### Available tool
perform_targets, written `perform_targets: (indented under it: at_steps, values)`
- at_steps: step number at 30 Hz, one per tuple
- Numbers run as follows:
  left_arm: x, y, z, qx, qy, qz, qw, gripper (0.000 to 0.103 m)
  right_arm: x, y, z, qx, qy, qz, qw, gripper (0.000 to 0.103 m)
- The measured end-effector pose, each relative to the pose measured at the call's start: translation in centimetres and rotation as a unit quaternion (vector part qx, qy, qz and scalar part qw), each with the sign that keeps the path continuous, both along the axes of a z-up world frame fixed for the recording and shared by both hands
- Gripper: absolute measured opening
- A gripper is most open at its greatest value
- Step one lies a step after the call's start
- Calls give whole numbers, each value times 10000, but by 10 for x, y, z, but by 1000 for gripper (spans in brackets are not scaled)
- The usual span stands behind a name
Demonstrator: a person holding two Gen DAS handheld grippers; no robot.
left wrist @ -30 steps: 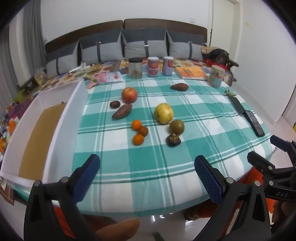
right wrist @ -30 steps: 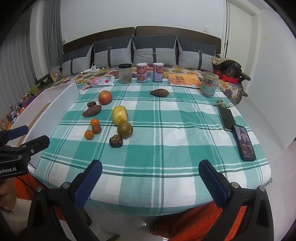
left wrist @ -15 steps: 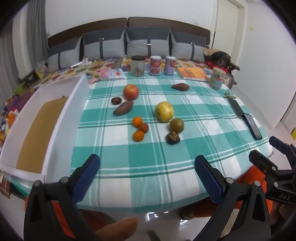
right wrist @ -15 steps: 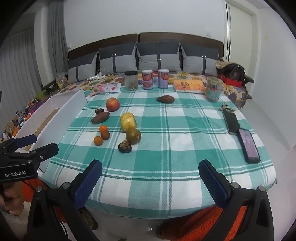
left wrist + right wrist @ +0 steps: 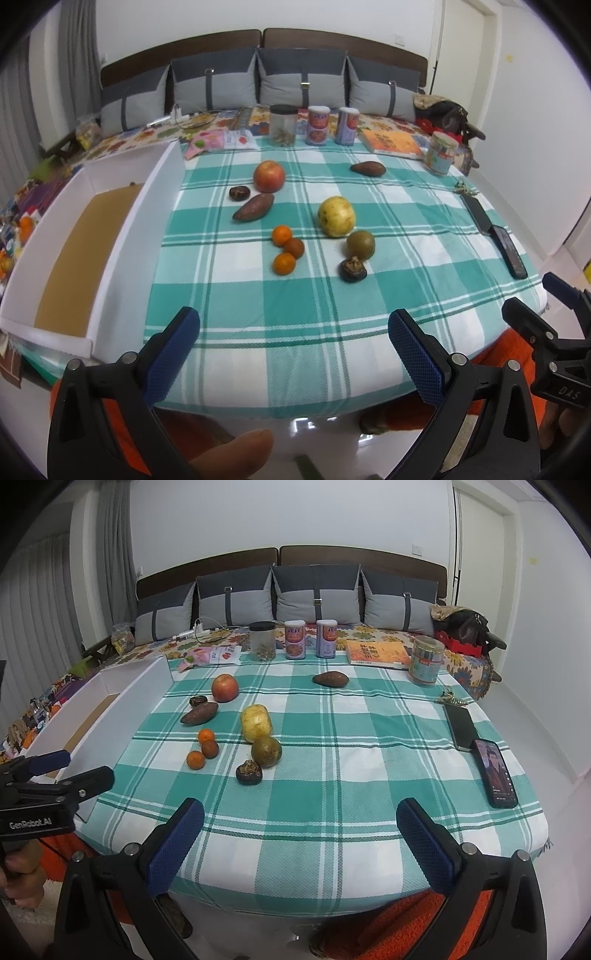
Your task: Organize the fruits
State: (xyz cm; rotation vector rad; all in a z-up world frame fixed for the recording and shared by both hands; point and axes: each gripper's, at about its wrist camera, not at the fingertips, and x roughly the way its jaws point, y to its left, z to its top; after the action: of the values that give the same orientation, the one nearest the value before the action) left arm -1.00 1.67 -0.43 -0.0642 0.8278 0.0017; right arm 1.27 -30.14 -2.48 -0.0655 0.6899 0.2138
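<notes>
Fruits lie on a green checked tablecloth [image 5: 295, 314]: a red apple [image 5: 269, 176], a yellow pear [image 5: 336, 216], a green-brown fruit [image 5: 360, 244], a dark mangosteen [image 5: 353, 270], three small oranges [image 5: 284, 263], two sweet potatoes [image 5: 254, 207] [image 5: 368, 168] and a small dark fruit [image 5: 239, 193]. A white box [image 5: 110, 229] with a brown bottom stands at the table's left. My left gripper [image 5: 293, 341] is open and empty above the near edge. My right gripper [image 5: 300, 829] is open and empty, also at the near edge.
At the far edge stand a jar [image 5: 283, 124], two cans [image 5: 318, 125], a book [image 5: 389, 141] and another jar [image 5: 440, 152]. Two phones [image 5: 495, 771] lie on the right. A sofa with grey cushions [image 5: 314, 594] is behind the table.
Both grippers have risen and tilted a little, so the table sits lower and farther in both views. Nothing on the table has moved.
</notes>
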Motion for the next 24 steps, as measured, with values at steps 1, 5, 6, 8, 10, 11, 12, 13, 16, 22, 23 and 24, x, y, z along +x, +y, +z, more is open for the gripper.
perform_targets:
  at_steps: [1,5,6,8,10,11,12,13,16,22,23,24]
  values:
    - [-1,1,0,-23,7,14,10000,102,0,0,-1,-35,15,-35,10000,103]
    - [-1,7,-3,-84,67,61,9999,102,3,1,-2,-138,81,-152,9998,103]
    - [-1,7,-4,-97,86,72,9999,102,3,1,-2,-159,91,-183,9997,103]
    - [-1,9,-5,-120,99,84,9998,102,4,1,-3,-196,111,-238,9995,103]
    - [-1,10,-5,-139,103,96,9998,102,5,1,-3,-232,117,-287,9993,103]
    - [-1,10,-5,-136,104,98,9998,102,4,1,-3,-252,120,-302,9992,103]
    - [-1,10,-5,-139,110,106,9998,102,5,1,-4,-272,128,-315,9991,103]
    - [-1,11,-5,-145,111,110,9998,102,5,1,-4,-292,137,-329,9989,103]
    - [-2,12,-5,-155,118,126,9997,102,5,2,-4,-298,155,-349,9988,103]
    - [-2,14,-6,-151,136,125,9997,102,5,1,-5,-300,165,-360,9988,103]
    - [-2,15,-6,-148,147,129,9997,102,6,1,-5,-298,176,-368,9987,103]
    - [-2,15,-7,-148,157,132,9997,102,6,1,-6,-295,188,-377,9987,103]
